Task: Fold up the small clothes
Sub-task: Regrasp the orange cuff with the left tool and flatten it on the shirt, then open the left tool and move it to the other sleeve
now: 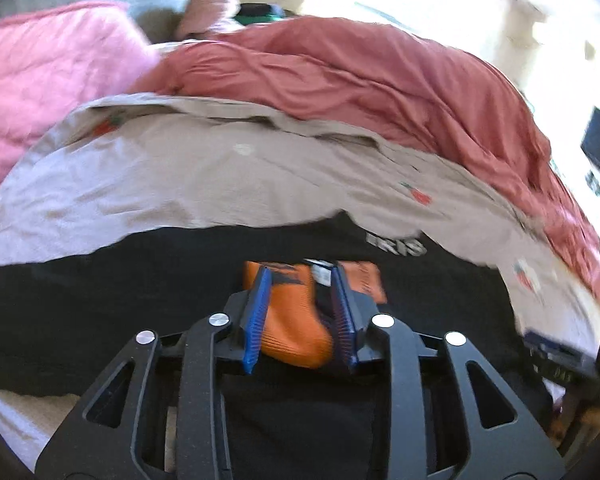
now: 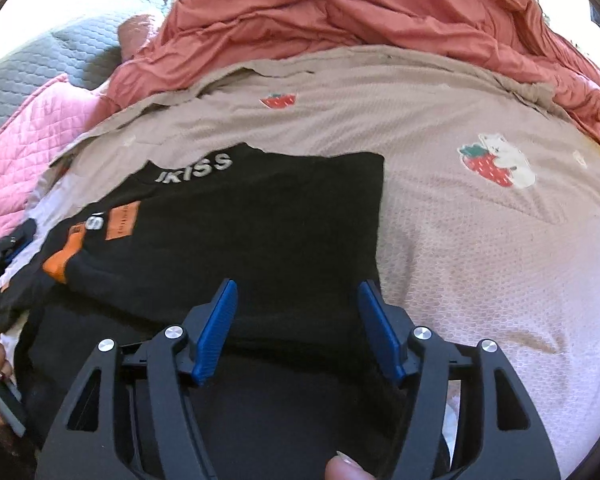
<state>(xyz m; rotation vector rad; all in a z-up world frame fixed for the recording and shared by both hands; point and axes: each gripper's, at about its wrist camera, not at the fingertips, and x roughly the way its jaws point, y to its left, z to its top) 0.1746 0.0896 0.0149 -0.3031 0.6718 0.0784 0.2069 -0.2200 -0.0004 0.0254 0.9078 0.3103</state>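
One black shirt (image 2: 260, 216) lies on your bed, on the beige sheet (image 2: 480, 240), ahead of both jaws. Your left gripper (image 1: 300, 312) is clenched on the shirt's orange cuff (image 1: 296, 328). Your right gripper (image 2: 296, 328) is released, jaws wide, the shirt's near edge between them. White lettering reads "KISS" (image 2: 204, 166). Two orange patches show. Strawberry prints (image 2: 488, 168) on the sheet: two clear in the right view. One red duvet (image 2: 380, 12) beyond.

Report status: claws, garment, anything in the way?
Left claw shut on orange cuff. Right claw open over black top. Red blanket bunched behind, clear.
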